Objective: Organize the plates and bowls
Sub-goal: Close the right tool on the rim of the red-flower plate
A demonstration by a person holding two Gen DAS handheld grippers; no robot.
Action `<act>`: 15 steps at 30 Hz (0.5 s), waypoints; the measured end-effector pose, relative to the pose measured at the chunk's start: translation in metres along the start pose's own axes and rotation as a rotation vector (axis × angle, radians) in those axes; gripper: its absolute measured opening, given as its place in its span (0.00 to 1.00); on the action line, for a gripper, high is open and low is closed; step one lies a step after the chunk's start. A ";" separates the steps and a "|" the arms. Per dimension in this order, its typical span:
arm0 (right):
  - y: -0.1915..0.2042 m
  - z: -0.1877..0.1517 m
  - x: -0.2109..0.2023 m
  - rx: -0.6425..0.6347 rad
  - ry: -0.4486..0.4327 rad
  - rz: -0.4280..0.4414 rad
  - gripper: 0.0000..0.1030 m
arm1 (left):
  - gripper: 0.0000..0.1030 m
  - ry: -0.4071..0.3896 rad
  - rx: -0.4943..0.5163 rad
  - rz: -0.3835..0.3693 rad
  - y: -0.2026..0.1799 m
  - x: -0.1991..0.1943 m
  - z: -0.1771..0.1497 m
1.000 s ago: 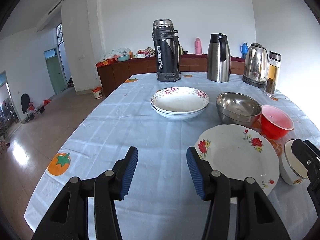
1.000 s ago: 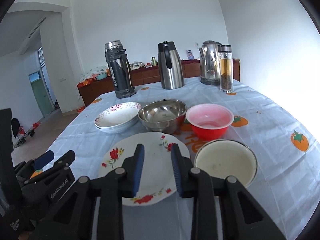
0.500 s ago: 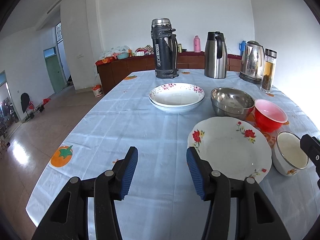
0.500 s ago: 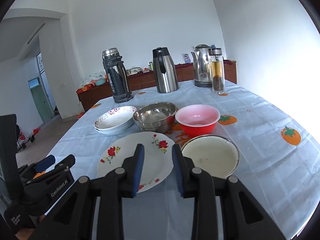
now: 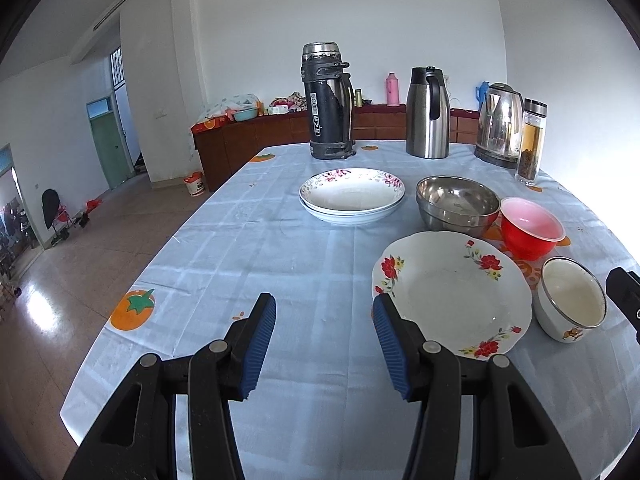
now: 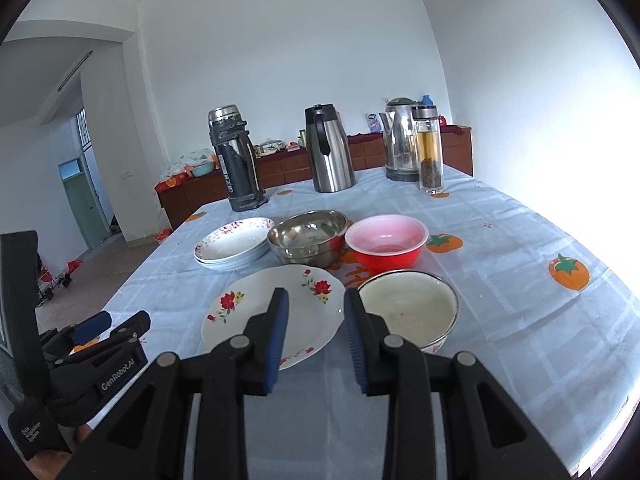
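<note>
Just in front of the flowered plate (image 6: 276, 312), the right claw (image 6: 316, 334) hangs released, its ribbed blue pads apart and grasping nothing. Left of that plate, the left claw (image 5: 324, 340) gapes wider over bare cloth, also empty. The plate is round, glossy white with a scalloped rim. Right of it sits a metal-rimmed enamel bowl (image 6: 412, 308); behind it a shiny steel bowl (image 6: 308, 236), a red plastic bowl (image 6: 386, 242) and two stacked shallow china plates (image 6: 234, 242), all on the bench's (image 6: 520, 280) pale checked cloth.
</note>
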State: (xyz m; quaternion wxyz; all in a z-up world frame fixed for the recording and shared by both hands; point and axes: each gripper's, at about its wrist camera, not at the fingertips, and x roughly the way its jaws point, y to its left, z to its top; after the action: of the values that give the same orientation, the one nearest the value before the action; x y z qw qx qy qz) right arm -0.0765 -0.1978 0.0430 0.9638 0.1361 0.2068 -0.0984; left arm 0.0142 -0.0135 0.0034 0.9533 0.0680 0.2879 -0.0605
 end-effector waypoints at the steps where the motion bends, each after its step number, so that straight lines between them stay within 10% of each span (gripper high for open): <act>1: -0.002 0.000 0.002 0.002 0.006 0.001 0.29 | 0.52 0.004 -0.004 0.002 0.001 0.003 0.000; 15: -0.038 0.007 0.048 0.067 0.088 -0.018 0.29 | 0.52 0.075 -0.022 -0.016 0.000 0.048 0.005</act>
State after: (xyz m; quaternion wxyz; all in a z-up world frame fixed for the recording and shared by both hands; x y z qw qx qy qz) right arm -0.0407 -0.2421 0.0203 0.9478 0.1708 0.2466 -0.1082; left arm 0.0567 -0.0179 -0.0188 0.9421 0.0573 0.3245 -0.0625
